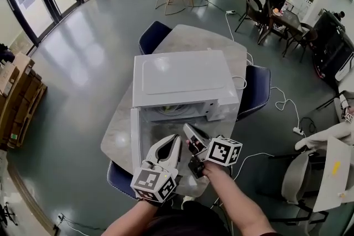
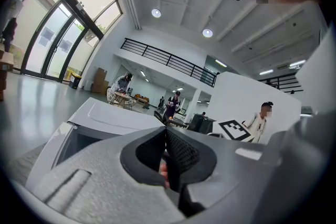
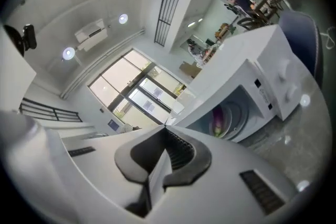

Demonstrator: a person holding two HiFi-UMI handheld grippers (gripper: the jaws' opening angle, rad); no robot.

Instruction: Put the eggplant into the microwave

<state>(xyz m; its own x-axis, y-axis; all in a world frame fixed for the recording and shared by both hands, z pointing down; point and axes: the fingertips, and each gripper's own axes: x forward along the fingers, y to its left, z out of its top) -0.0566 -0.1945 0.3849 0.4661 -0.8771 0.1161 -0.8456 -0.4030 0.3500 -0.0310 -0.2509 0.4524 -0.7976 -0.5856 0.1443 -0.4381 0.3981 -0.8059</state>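
Observation:
The white microwave [image 1: 185, 80] stands on the table with its door [image 1: 134, 138] swung open to the left. In the right gripper view the purple eggplant [image 3: 217, 122] with a green stem lies on the glass turntable [image 3: 231, 118] inside the cavity. My left gripper [image 1: 177, 140] and right gripper [image 1: 188, 129] hover side by side just in front of the open cavity, tips pointing in. Both sets of jaws are shut, with nothing held between them [image 2: 165, 128] [image 3: 165, 127]. In the left gripper view the microwave [image 2: 105, 118] shows beyond the jaws.
The microwave fills most of the light stone table [image 1: 119, 135]. Dark blue chairs stand at the back left [image 1: 152, 36], the right [image 1: 254, 88] and the near edge [image 1: 117, 178]. A white cable [image 1: 285, 102] trails on the floor to the right. People sit at far tables.

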